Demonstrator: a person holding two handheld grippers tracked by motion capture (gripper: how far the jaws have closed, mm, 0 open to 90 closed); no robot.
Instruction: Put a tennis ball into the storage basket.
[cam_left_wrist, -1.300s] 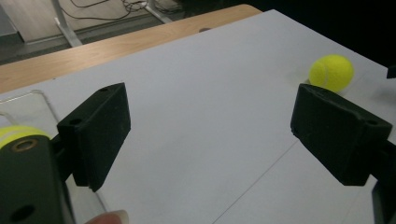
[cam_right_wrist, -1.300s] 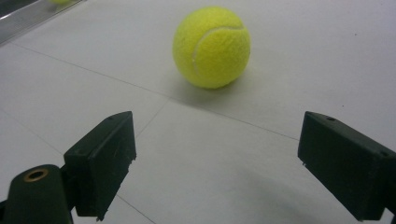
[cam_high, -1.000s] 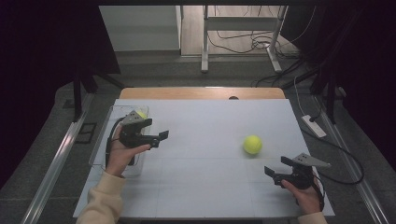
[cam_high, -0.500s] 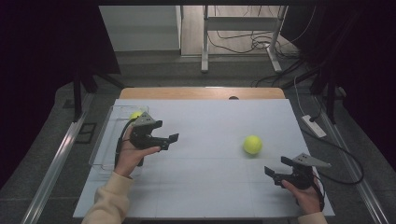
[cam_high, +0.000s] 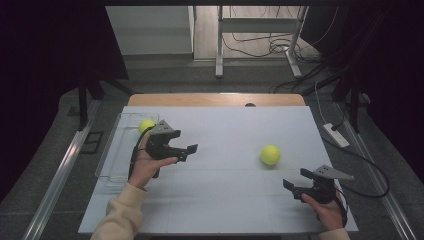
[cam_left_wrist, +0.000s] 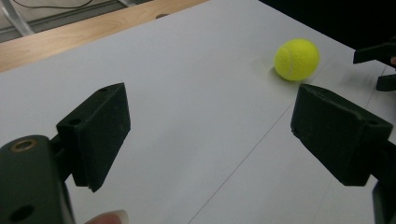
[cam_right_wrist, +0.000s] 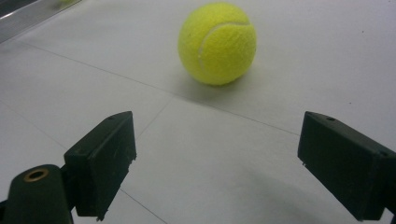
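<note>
Tennis ball lies toward the table's right edge, nearer the right gripper; left gripper points at it from well apart. Both stand open, empty.

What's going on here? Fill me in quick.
A person holds a gripper in each hand over a white table. One tennis ball lies loose on the table; another ball sits in a clear tray at the left. The left gripper and the right gripper are open and empty, both pointing toward the loose ball.
</note>
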